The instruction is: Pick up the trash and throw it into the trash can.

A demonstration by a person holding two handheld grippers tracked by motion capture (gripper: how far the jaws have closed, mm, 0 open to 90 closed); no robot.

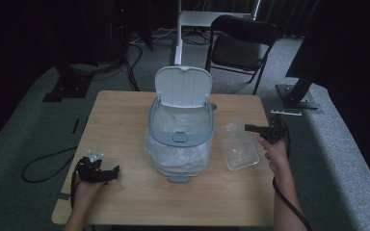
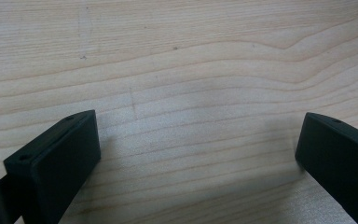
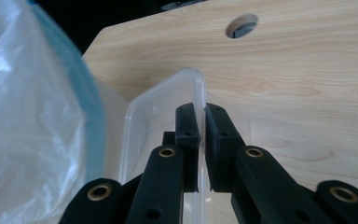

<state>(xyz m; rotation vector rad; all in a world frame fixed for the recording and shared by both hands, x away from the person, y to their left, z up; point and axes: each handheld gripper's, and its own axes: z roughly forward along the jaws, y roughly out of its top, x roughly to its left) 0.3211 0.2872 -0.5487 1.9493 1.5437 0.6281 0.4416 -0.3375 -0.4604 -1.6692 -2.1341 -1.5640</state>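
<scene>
Tongs state, right unit (image 3: 201, 140): pressed together on the side wall of the tray (image 3: 161, 100), one pad inside the rim and one outside. In the high view the right tongs (image 1: 248, 128) point toward the bin (image 1: 180, 132), with the tray (image 1: 238, 147) just beside the bin on its right. The right hand (image 1: 274, 151) holds the unit at the tray's far right corner. The tray is clear plastic and shallow; the right gripper view shows its held wall standing upright between the pads.

Left tongs (image 2: 198, 140): spread wide, nothing between them, bare table (image 2: 191, 56) below. In the high view the left tongs (image 1: 115, 169) sit well apart from the bin, toward the near left, held by the left hand (image 1: 84, 185).

Bin: centred on the table (image 1: 125, 192), lid (image 1: 183, 86) raised upright at the back, clear liner (image 1: 176, 156) bulging around its body. The liner (image 3: 32, 121) lies close to the tray's left side.
</scene>
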